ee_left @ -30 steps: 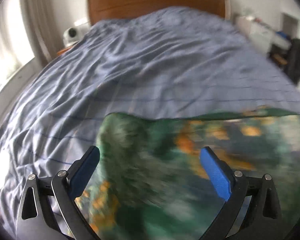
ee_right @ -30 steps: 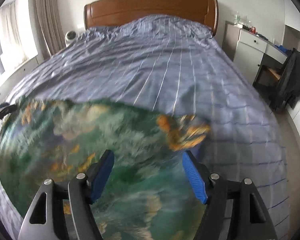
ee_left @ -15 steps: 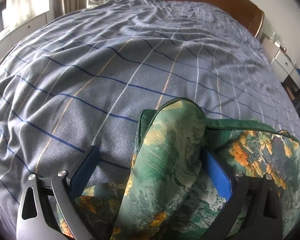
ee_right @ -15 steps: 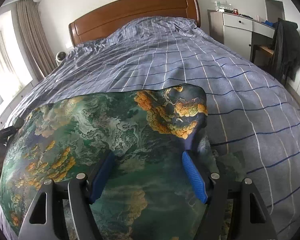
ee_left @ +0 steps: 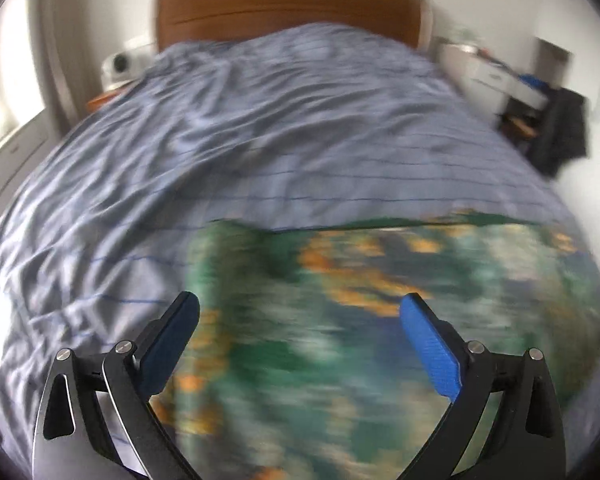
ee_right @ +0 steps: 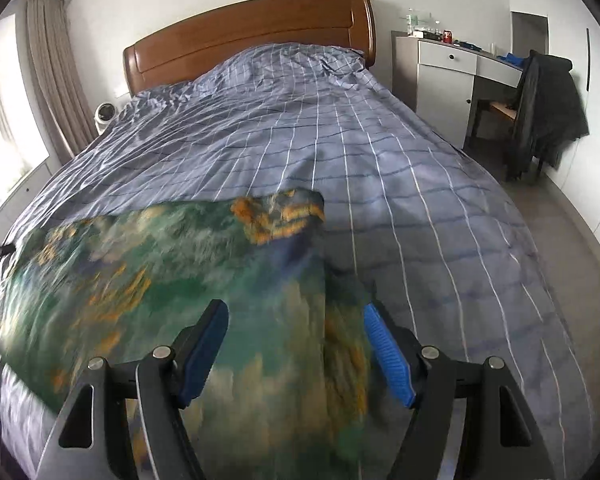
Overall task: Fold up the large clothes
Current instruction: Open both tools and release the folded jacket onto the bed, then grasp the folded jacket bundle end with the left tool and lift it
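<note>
1. The green-and-orange printed garment [ee_right: 172, 280] lies spread on the bed [ee_right: 380, 152], over the blue checked duvet at the foot end; its far edge runs across the middle of both wrist views.
2. In the left wrist view the cloth is heavily blurred, filling from 3 o'clock round to 6 o'clock, with its left edge at about 7 o'clock beside the left finger.
3. The left gripper [ee_left: 300, 344] stands wide, both blue pads clear to see. Cloth lies under the gap, but the blur will not let me say whether the pads touch it; nothing looks pinched.
4. The right gripper [ee_right: 296, 348] is wide too. A raised fold of the garment's right border runs up between its fingers toward 12 o'clock and brushes close to the right-hand pad, yet the pads are not pressing on it.
5. My read: a fold is being set up, both grippers over the near part of the garment and neither with a hold yet.
6. The next move calls for each gripper to settle on an edge or corner, close firmly through the layers, then carry the cloth evenly toward the headboard [ee_right: 244, 36] at 12 o'clock.
7. One risk: the fabric looks thin and slippery, so a shallow bite could slide out.
</note>
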